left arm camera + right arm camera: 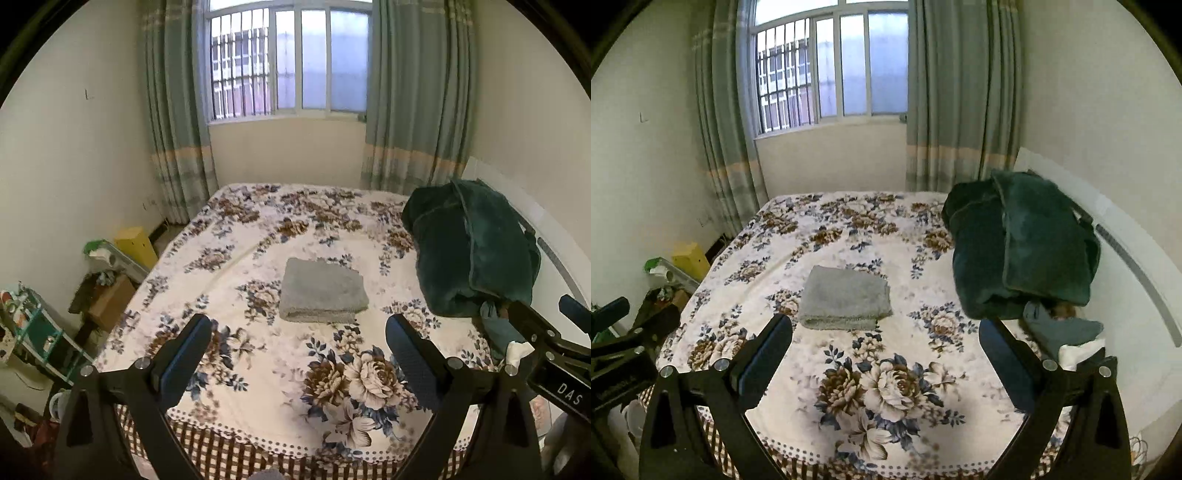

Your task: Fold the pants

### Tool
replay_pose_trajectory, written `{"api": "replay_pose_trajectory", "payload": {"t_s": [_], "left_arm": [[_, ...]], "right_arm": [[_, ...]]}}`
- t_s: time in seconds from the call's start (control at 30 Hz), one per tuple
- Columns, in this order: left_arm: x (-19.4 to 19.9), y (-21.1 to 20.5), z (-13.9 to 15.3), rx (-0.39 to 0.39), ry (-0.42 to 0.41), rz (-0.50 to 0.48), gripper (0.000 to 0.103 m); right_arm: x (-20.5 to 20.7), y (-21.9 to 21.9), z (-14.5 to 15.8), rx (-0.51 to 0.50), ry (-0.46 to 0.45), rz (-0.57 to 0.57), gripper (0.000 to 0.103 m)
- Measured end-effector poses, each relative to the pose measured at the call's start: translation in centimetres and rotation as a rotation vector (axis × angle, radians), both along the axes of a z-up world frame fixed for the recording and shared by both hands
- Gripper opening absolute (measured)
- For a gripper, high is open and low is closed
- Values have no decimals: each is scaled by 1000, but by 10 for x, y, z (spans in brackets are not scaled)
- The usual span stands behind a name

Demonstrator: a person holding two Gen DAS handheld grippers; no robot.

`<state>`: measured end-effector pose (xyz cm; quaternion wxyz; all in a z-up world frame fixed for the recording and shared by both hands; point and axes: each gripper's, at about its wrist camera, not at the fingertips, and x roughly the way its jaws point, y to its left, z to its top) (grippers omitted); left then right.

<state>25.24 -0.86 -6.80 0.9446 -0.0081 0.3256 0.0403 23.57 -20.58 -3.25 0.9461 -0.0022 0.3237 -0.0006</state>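
The grey pants (322, 291) lie folded into a neat rectangle in the middle of the flowered bed (236, 373); they also show in the right wrist view (846, 298). My left gripper (298, 325) is open and empty, held above the bed's near end, short of the pants. My right gripper (885, 325) is open and empty too, at about the same height, beside the left one. The right gripper shows at the right edge of the left wrist view (550, 332), and the left gripper at the left edge of the right wrist view (624, 328).
A dark green blanket (469, 251) is heaped at the bed's right side against a white headboard (1123, 236). Boxes and clutter (110, 280) stand on the floor left of the bed. A window with curtains (288, 59) is behind.
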Motion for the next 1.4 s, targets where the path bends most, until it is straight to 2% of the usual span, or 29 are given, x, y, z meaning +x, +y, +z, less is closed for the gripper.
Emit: {"api": "replay_pose_trajectory", "payload": {"t_s": [0.17,0.3,0.33,0.4,0.7,1.4], "left_arm": [[-26,5,19,2,-28,4,97],[-38,6,23,-8,-35,-6,97],[-42,6,24,-16,-36,-11,102],[-44,6,23,-16,-26,-17,103],[-53,3,19,28,-17,-2,103],[-57,2,20,28,-19,1,103]], "right_arm": [[-41,-1,38,29,-23,2,103],[-62,-1,54,34,-44,2,103],[-65,-1,56,35,-45,3,103],[-73,-1,61,32,-48,4,103],[-82,-1,62,24,-26,14,103],[-80,-6,58,36,-26,24,103]]}}
